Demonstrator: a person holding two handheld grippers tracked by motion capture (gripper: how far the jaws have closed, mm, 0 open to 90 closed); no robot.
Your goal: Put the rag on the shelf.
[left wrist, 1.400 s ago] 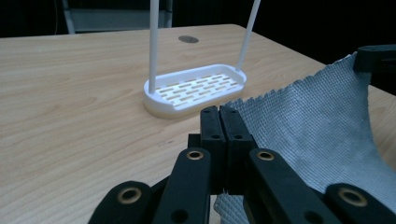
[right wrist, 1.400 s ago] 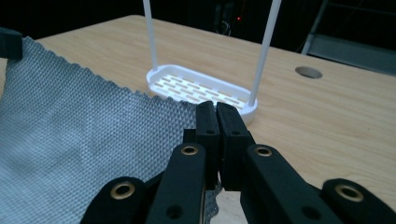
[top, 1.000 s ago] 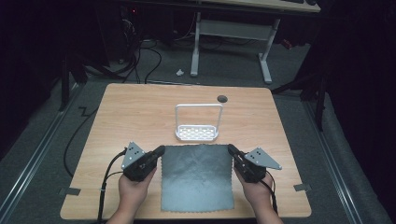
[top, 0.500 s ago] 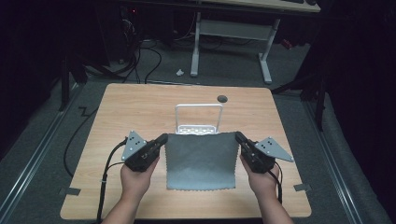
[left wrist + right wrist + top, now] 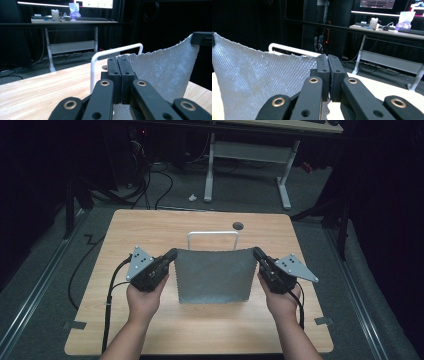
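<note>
High view: grey cloth (image 5: 214, 275) held up off the table (image 5: 150, 227), stretched btwn both grippers, hanging as a near-flat sheet w/ top edge sagging slightly in the middle. Lower edge hangs free above the wood; can't tell if it brushes the surface.

L gripper (image 5: 171, 255): jaws fully closed, pinching the cloth's upper-left corner. L gripper view confirms it: the two black pads pressed together, waffle-textured cloth (image 5: 165, 70) coming out from them toward the right, up to the other gripper at frame edge. L hand (image 5: 142, 302) wraps the body from below, cable trailing off to the table's left side.

R gripper (image 5: 256, 254): same story, jaws closed tight on the upper-right corner. R gripper view: pads shut w/ cloth (image 5: 259, 80) spreading away to the left (weave clearly visible, small-diamond pattern). R hand (image 5: 281, 302) under the body.

Behind the cloth: white wire rack (image 5: 212, 236), its rounded top bar showing just above the cloth's top edge; base hidden by the cloth. In the L gripper view the rack's bar (image 5: 112, 53) stands just beyond the jaws.

Small dark round hole (image 5: 238, 225) in the tabletop, beyond the rack, near far edge.

Both grippers roughly level w/ each other, well apart, cloth spanning the gap.
</note>
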